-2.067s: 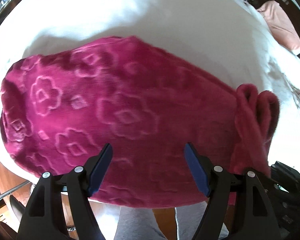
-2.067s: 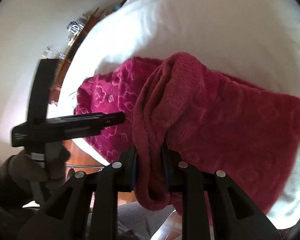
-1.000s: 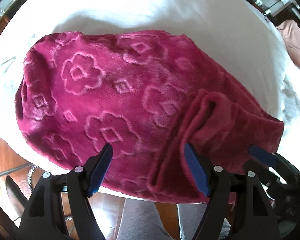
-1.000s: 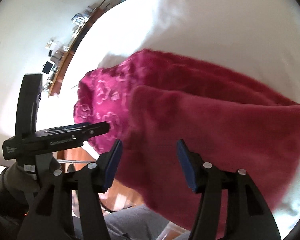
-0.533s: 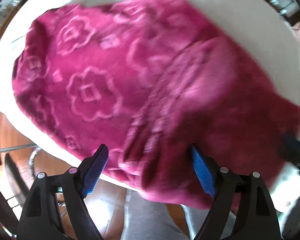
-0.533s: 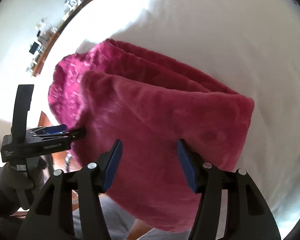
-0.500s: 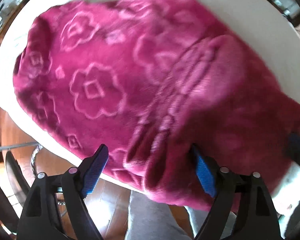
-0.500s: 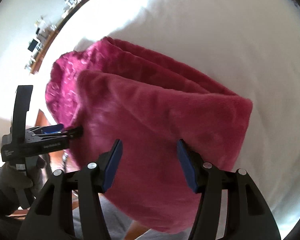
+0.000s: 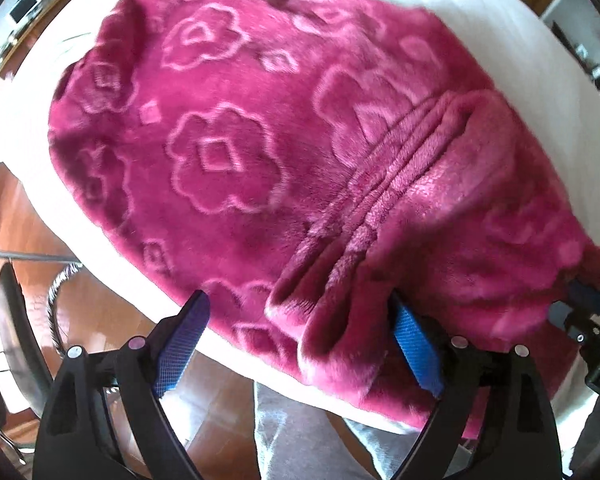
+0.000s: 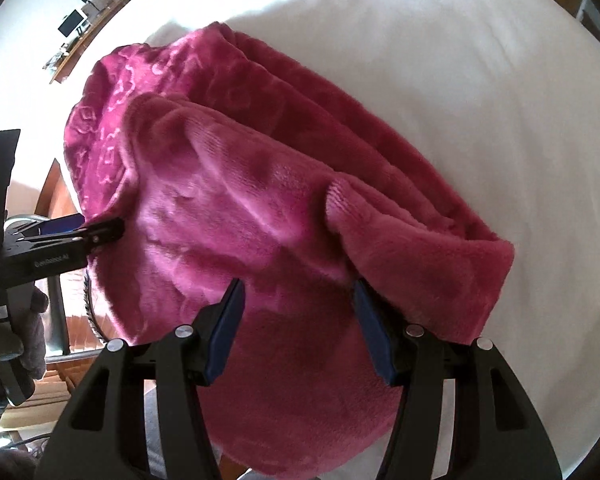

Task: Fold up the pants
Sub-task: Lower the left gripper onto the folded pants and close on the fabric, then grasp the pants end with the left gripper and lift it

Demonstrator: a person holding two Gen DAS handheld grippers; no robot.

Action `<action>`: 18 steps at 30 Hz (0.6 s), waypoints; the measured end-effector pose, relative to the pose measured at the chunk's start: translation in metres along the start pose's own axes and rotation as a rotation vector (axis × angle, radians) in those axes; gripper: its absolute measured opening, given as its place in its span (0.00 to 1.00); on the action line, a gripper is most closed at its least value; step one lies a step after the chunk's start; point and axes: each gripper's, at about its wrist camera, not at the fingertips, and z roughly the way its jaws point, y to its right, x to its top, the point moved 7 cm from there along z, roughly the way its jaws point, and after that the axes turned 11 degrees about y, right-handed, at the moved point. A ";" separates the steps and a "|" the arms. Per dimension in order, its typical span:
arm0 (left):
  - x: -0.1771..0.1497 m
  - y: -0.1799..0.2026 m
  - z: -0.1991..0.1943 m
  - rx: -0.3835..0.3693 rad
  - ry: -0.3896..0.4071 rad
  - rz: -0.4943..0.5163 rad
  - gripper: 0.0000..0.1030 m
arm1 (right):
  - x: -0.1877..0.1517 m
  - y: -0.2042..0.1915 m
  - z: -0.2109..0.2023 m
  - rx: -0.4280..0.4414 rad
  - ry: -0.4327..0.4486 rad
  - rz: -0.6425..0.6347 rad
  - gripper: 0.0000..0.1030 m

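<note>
Both grippers [image 9: 296,340] [image 10: 296,328] spread wide, gripping nothing; pants [image 9: 300,160] overhung bed [image 10: 460,80] edge at 6 o'clock, likely to slide off.

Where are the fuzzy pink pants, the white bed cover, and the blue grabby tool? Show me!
pants [image 9: 228,160]: left wrist view, on a flower shape on the top layer.
white bed cover [image 10: 460,80]: right wrist view, on a bare stretch beyond the pants.
right tool [image 10: 298,330]: right wrist view, midway between its open blue-padded fingertips.
</note>
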 end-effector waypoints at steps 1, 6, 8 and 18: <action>0.000 -0.010 -0.010 -0.006 0.011 -0.017 0.86 | 0.002 -0.002 -0.005 0.007 0.011 0.000 0.56; 0.003 -0.042 -0.042 -0.010 0.056 -0.115 0.86 | 0.018 -0.019 -0.024 0.034 0.062 -0.002 0.56; 0.008 -0.056 -0.048 -0.002 0.066 -0.143 0.86 | 0.024 -0.030 -0.027 0.044 0.077 -0.020 0.56; 0.057 -0.176 -0.049 0.059 0.113 -0.350 0.86 | 0.045 -0.077 -0.019 0.048 0.080 -0.070 0.56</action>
